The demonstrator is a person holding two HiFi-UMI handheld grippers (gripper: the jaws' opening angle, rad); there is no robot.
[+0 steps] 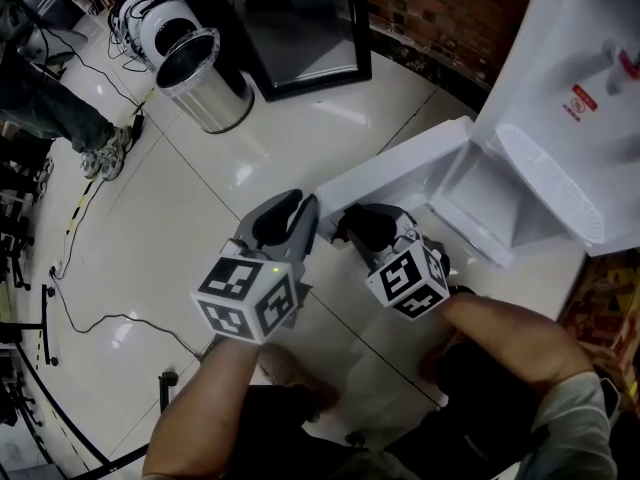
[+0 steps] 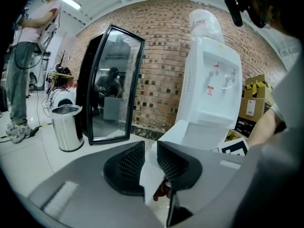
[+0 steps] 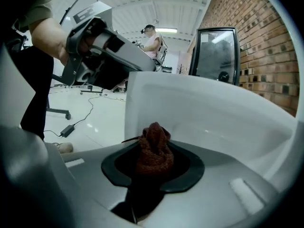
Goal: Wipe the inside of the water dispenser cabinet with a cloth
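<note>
Head view: your left gripper (image 1: 300,218) and right gripper (image 1: 362,224) meet the open cabinet door (image 1: 400,168) of the water dispenser (image 1: 560,68). Left gripper view: the fingers pinch that door's edge. Right gripper view: the fingers pinch the cloth (image 3: 154,148), close to the door.

Lab/workshop hall, not a home: bare brick wall (image 2: 161,56), white roof beams w/ strip light (image 2: 71,3), glossy tile floor (image 1: 230,188) w/ loose cables (image 3: 68,129). Steel bin (image 1: 205,83), glass-door cabinet (image 2: 111,84), cardboard boxes (image 2: 254,103) & water dispenser (image 2: 213,80) by the wall; another person (image 2: 21,56) stands in bkgd.
</note>
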